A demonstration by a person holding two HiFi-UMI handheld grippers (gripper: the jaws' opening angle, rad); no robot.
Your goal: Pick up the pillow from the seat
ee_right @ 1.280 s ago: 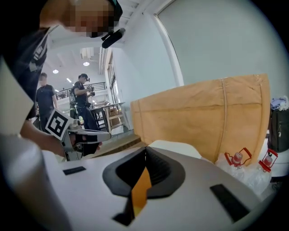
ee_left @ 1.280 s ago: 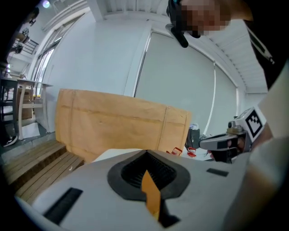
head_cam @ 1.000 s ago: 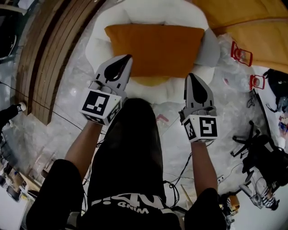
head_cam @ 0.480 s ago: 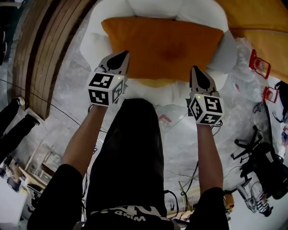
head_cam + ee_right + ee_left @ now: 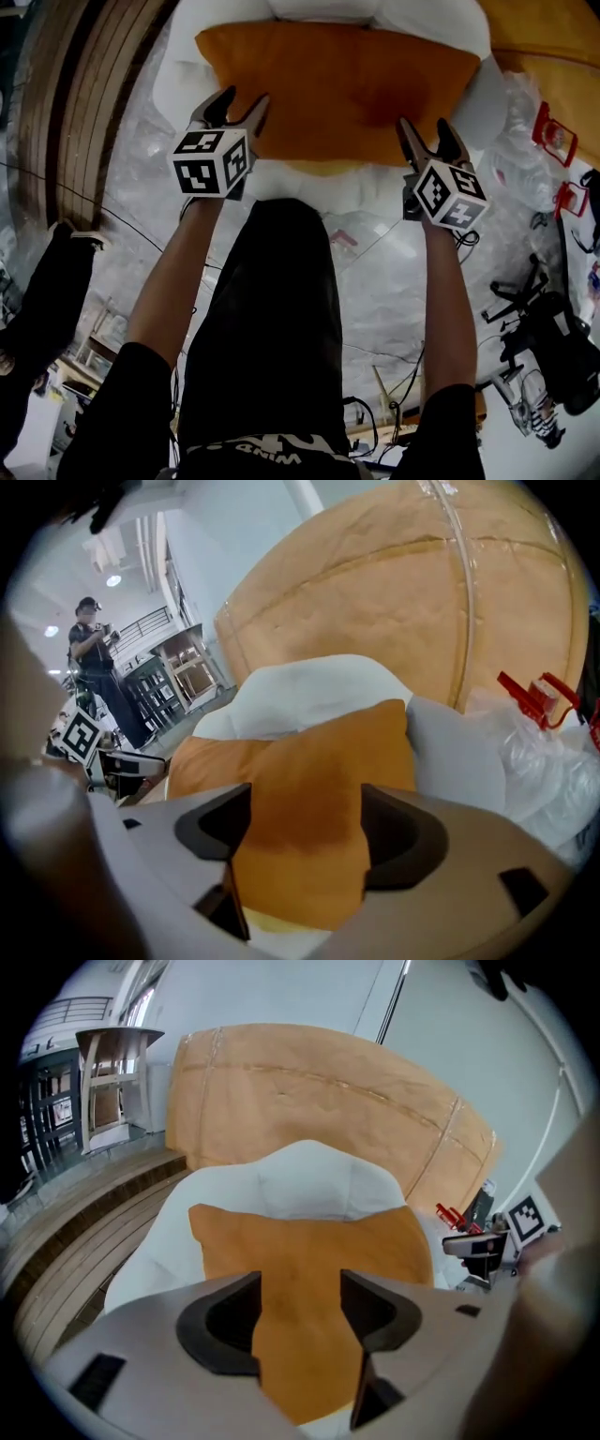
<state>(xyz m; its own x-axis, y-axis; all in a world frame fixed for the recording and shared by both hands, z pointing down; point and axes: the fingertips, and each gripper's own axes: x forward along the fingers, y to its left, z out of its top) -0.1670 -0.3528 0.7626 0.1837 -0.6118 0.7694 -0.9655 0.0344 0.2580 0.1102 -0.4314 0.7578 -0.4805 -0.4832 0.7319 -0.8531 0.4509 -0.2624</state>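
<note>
**Both claws wide at the pillow's near edge, nothing grabbed yet**

Your left gripper [image 5: 244, 98] and right gripper [image 5: 424, 127] had just been opening. The orange pillow [image 5: 347, 84] showed through each gap, but no pad pressed it. It lay flat across the white seat [image 5: 178, 80]. My guess at the risk: it's soft stuffing, so a shallow bite at the edge could've slipped off, or you'd have pinched the seat cushion too. Crinkly plastic sheet [image 5: 394, 281] covered the floor, with wooden steps [image 5: 84, 94] on the left.
</note>
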